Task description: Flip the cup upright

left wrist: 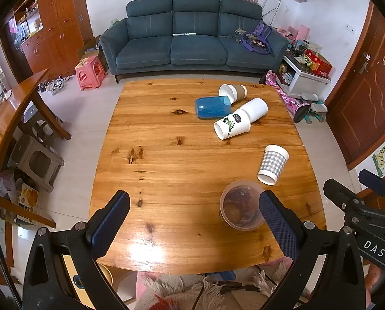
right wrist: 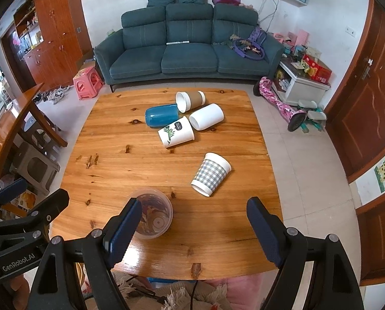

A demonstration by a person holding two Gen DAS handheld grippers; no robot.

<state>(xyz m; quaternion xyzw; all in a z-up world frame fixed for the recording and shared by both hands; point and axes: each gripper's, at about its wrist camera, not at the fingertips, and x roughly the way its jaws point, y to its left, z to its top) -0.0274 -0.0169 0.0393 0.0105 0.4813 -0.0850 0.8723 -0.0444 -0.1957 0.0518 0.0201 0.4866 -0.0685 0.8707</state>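
Observation:
Several cups lie on their sides on the wooden table [left wrist: 166, 155]: a grey checked cup [left wrist: 273, 164] [right wrist: 211, 173], a white cup with a leaf print [left wrist: 232, 126] [right wrist: 176, 131], a plain white cup [left wrist: 254, 109] [right wrist: 206, 116], a blue cup [left wrist: 213, 107] [right wrist: 161, 116] and a brown-sleeved cup [left wrist: 233, 92] [right wrist: 190, 100]. A clear plastic cup [left wrist: 241, 208] [right wrist: 153, 215] stands upright near the front edge. My left gripper [left wrist: 195, 224] is open and empty, its right finger beside the clear cup. My right gripper [right wrist: 192, 230] is open and empty, right of the clear cup.
The table's front edge [right wrist: 166, 271] is just below both grippers. A blue sofa [left wrist: 192, 41] stands beyond the table. A wooden side table [left wrist: 24, 98] and stools are at the left, a white cabinet [left wrist: 303, 77] at the right.

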